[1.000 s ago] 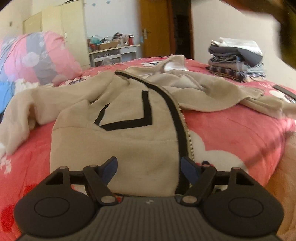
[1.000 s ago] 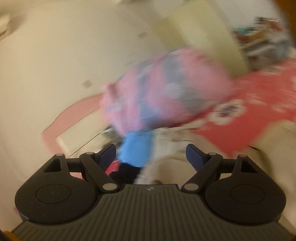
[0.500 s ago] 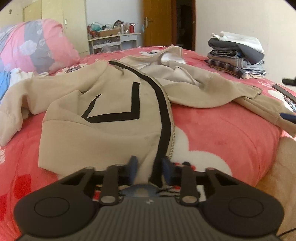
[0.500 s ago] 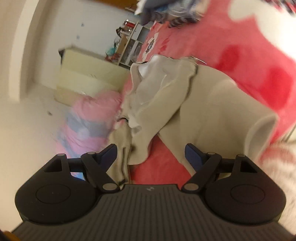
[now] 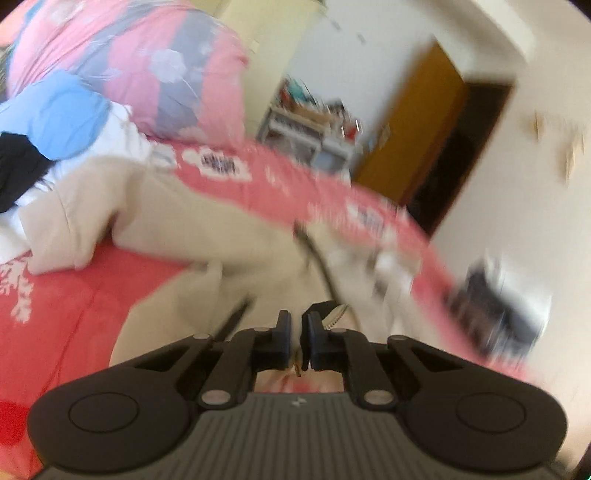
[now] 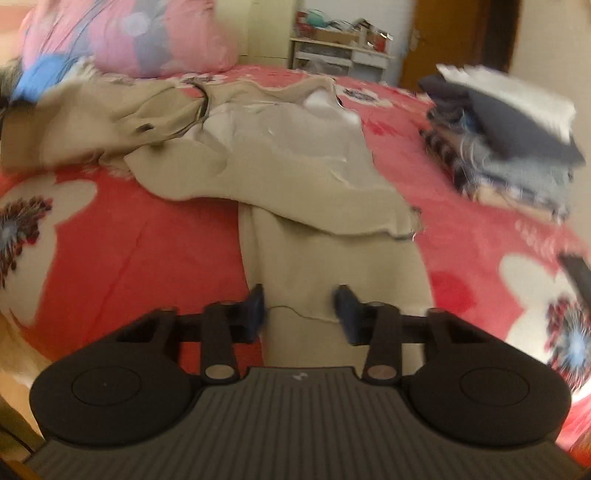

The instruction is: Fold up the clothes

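Red floral bedding [image 6: 129,236] fills our view, a pink quilt [image 6: 147,33] at ten o'clock. Our left gripper [image 5: 295,328] is clamped on the beige jacket's [image 6: 295,177] zipper edge. Our right gripper [image 6: 301,308] is closing around its sleeve [image 6: 325,266]; folded clothes [image 6: 509,136] sit at two o'clock.

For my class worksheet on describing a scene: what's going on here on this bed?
A person with a handheld gripper in each hand is folding a beige zip jacket that lies spread on a red flowered bedspread. The left gripper is shut on the jacket's zipper edge. The right gripper is closing, with the end of a sleeve between its jaws; its pads do not look pressed on the cloth yet. A stack of folded clothes sits further back on the bed.
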